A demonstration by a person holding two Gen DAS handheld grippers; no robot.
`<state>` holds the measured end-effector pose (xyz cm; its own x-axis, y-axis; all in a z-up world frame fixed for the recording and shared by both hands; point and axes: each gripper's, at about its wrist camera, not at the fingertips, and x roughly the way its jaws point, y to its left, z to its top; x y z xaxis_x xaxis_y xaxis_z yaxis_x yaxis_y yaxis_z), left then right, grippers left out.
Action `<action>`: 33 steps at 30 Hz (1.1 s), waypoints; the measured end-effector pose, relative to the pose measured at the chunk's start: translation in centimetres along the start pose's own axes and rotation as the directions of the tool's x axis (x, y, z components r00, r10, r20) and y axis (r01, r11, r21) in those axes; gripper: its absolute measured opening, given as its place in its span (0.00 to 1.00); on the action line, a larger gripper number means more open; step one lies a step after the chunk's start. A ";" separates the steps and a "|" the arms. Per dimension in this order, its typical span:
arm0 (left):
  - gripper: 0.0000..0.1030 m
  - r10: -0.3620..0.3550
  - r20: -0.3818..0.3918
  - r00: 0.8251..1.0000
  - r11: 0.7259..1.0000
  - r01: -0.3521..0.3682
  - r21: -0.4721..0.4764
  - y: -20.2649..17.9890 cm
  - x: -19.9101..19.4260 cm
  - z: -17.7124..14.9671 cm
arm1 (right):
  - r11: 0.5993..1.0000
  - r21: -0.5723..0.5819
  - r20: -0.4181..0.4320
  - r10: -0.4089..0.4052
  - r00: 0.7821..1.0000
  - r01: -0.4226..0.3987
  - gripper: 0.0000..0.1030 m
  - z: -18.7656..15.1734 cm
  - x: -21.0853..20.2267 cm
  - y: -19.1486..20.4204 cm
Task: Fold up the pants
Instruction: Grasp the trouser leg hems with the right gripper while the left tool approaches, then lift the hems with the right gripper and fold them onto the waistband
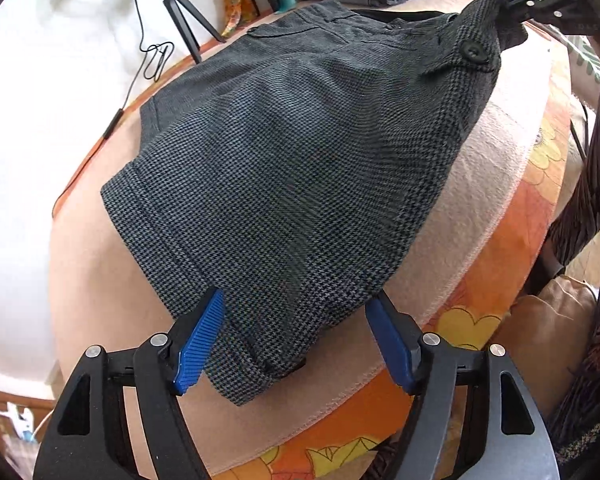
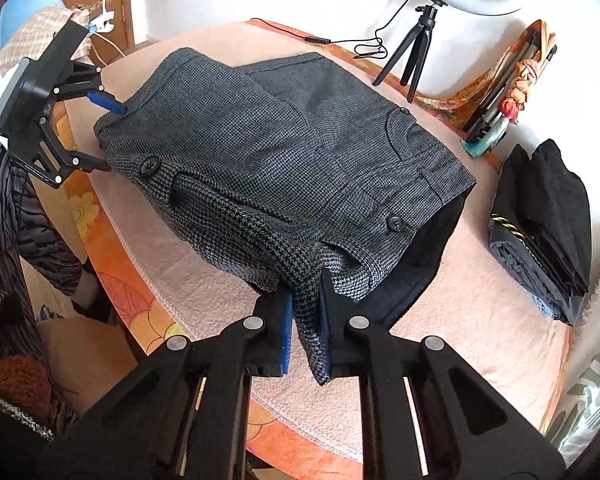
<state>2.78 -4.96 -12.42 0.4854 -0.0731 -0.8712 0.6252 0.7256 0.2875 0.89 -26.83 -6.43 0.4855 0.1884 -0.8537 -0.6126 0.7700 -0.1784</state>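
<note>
Where the right gripper (image 2: 305,322) clamps the pants (image 2: 284,152), folds hide the waistband — left gripper (image 1: 296,336) spread.

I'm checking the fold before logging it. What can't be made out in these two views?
- Left wrist view: right gripper fingertips, buried in houndstooth shorts.
- Right wrist view: shorts' underside, hidden against pink mat.
- Folded dark clothes: garment types hidden in the stack.

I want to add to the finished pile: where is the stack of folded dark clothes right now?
In the right wrist view, the stack of folded dark clothes sits at the table's right edge, beside the checked pants and below the ring light tripod.
</note>
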 end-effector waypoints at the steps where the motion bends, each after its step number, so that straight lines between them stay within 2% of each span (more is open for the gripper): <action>1: 0.70 0.027 -0.002 1.000 1.000 -0.027 -0.007 0.3 0.2 0.0 | 1.000 0.006 0.004 -0.001 1.000 0.001 0.11 0.0 -0.2 -0.2; 2: 0.70 0.045 -0.007 0.999 0.999 -0.045 -0.021 0.6 0.3 0.0 | 1.000 0.007 0.008 -0.003 1.000 0.003 0.11 0.0 -0.3 -0.3; 4: 0.69 0.026 -0.006 1.000 0.997 -0.026 -0.067 1.6 0.5 -0.2 | 1.000 0.014 0.020 -0.007 1.000 0.006 0.11 -0.3 -0.5 -0.4; 6: 0.47 -0.062 0.024 0.998 0.991 0.065 -0.116 2.7 0.4 -0.4 | 1.000 0.025 0.026 -0.005 1.000 0.005 0.11 -0.5 -0.6 -0.4; 7: 0.20 -0.117 0.040 0.992 0.983 0.121 -0.139 3.2 0.4 -0.5 | 1.000 0.028 0.029 -0.007 1.000 0.006 0.11 -0.6 -0.6 -0.3; 8: 0.09 -0.167 0.060 0.984 0.972 0.175 -0.156 3.5 0.2 -0.5 | 1.000 0.027 0.031 -0.008 0.999 0.007 0.11 -0.8 -0.7 -0.2; 9: 0.09 -0.176 0.083 0.981 0.968 0.188 -0.165 3.8 -0.2 -0.3 | 1.000 0.024 0.034 -0.013 0.999 0.012 0.11 -0.8 -0.7 -0.1; 12: 0.07 -0.126 0.143 0.982 0.978 0.147 -0.145 4.0 -2.3 0.5 | 0.999 0.027 0.052 -0.026 0.998 0.025 0.11 -0.8 -1.2 -0.2; 15: 0.06 -0.137 0.210 0.968 0.971 0.173 -0.163 4.9 -4.7 1.4 | 0.998 0.057 0.082 -0.042 0.996 0.038 0.11 -0.6 -2.3 -1.0; 19: 0.05 -0.119 0.286 0.951 0.978 0.161 -0.129 6.0 -7.8 3.4 | 0.993 0.110 0.135 -0.055 0.989 0.040 0.10 0.4 -4.4 -2.7; 24: 0.05 -0.068 0.336 0.939 0.989 0.109 -0.102 8.7 -9.6 7.3 | 0.988 0.139 0.202 -0.089 0.975 0.062 0.10 2.9 -6.1 -4.8; 26: 0.05 -0.067 0.356 0.932 0.988 0.111 -0.106 10.0 -9.8 8.8 | 0.986 0.147 0.221 -0.106 0.970 0.075 0.10 4.0 -6.5 -5.6; 33: 0.05 -0.044 0.379 0.925 0.990 0.092 -0.109 13.8 -9.1 13.7 | 0.979 0.176 0.235 -0.139 0.962 0.099 0.10 7.7 -5.5 -9.5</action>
<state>15.38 -3.70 4.90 0.6524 -0.3587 -0.6676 0.5968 0.7861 0.1609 8.88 -30.46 3.72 0.6987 0.2170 -0.6817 -0.4420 0.8802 -0.1729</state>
